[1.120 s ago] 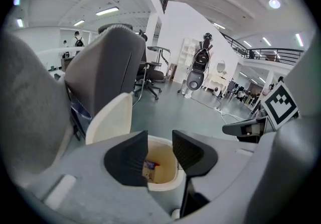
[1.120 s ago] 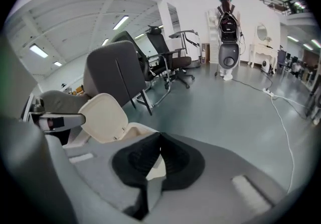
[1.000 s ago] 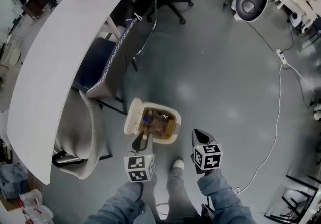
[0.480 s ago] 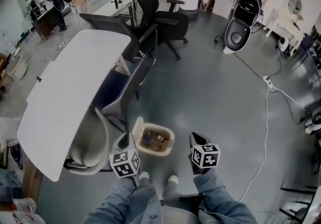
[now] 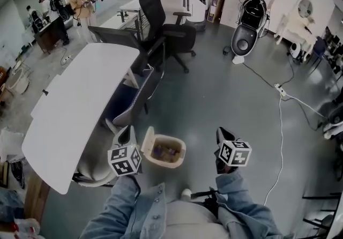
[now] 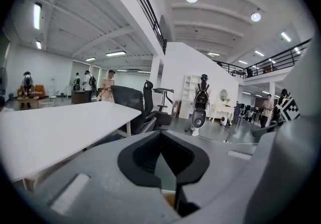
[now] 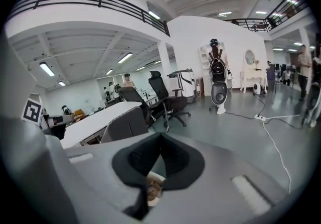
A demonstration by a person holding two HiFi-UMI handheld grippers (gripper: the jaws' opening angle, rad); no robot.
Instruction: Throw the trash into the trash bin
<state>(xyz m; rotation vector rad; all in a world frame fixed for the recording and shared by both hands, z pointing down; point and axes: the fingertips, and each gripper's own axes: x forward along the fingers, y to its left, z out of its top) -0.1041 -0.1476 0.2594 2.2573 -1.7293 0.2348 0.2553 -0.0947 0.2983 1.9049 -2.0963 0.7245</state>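
Trash bin [image 5: 161, 164], lid open, sits on the floor with trash [image 5: 165, 151] inside; from the left: white table [image 5: 75, 109], left gripper [image 5: 126, 133] beside the lid, jaws pressed together, empty, then right gripper [image 5: 223, 133], apart from the bin, likewise closed and empty

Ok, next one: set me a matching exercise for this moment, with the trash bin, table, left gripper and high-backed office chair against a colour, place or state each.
Things:
1. trash bin
2. table
3. left gripper
4. high-backed office chair

Descriptions:
a. black, beyond the table's far end
b. jaws together, nothing held
c. white, on the person's left
d. on the floor, lid up, trash inside

Pairs: 1-d, 2-c, 3-b, 4-a.
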